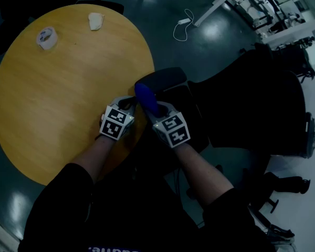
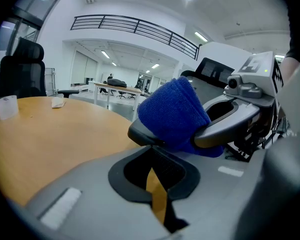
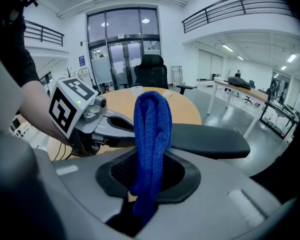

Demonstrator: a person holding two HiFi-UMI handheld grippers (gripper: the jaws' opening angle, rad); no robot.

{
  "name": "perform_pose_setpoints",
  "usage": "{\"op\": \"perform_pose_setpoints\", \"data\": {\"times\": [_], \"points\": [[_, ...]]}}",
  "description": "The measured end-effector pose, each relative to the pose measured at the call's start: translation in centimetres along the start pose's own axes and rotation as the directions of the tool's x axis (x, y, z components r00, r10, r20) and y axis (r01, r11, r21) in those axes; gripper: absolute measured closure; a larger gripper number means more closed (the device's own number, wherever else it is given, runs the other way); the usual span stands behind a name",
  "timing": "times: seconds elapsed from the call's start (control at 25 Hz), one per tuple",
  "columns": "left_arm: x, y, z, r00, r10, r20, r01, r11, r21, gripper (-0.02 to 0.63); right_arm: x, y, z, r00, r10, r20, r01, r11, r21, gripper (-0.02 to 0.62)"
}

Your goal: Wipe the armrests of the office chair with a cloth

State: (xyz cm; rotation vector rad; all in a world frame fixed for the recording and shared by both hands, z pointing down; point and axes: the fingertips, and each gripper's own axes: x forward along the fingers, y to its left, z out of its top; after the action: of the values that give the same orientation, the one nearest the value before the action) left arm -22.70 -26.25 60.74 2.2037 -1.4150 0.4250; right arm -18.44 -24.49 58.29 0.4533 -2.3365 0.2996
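my right tool (image 3: 146, 194) grips one blue cloth (image 3: 152, 124), pressed against one armrest (image 3: 210, 140). my left tool (image 2: 157, 184) is clenched, empty, just beside it. surface (image 1: 58, 104) carries one tape roll (image 1: 46, 37).

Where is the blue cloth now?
In the head view the blue cloth is at the centre, held in the right gripper on the black armrest, beside the edge of the round wooden table.

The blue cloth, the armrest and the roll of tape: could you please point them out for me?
blue cloth (image 3: 151, 129), right gripper view, middle of the hanging fold.
armrest (image 3: 210, 140), right gripper view, top of its pad.
roll of tape (image 1: 48, 42), head view, its outer wall.
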Motion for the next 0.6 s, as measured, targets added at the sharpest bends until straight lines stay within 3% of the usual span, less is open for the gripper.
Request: {"op": "perform_pose_setpoints", "data": {"times": [0.32,0.6], "points": [[-1.8,-1.7,0.0,0.999,-0.037,0.011,0.037,0.999,0.031,0.592,-3.2,0.0,-0.3,0.997,-0.066,0.04,0.064,0.997,0.034,0.506],[-2.3,-6.2,0.1,0.993,-0.117,-0.005,0.117,0.99,0.075,0.592,-10.3,-1.0,-1.8,0.981,-0.18,0.078,0.174,0.981,0.088,0.506]]}}
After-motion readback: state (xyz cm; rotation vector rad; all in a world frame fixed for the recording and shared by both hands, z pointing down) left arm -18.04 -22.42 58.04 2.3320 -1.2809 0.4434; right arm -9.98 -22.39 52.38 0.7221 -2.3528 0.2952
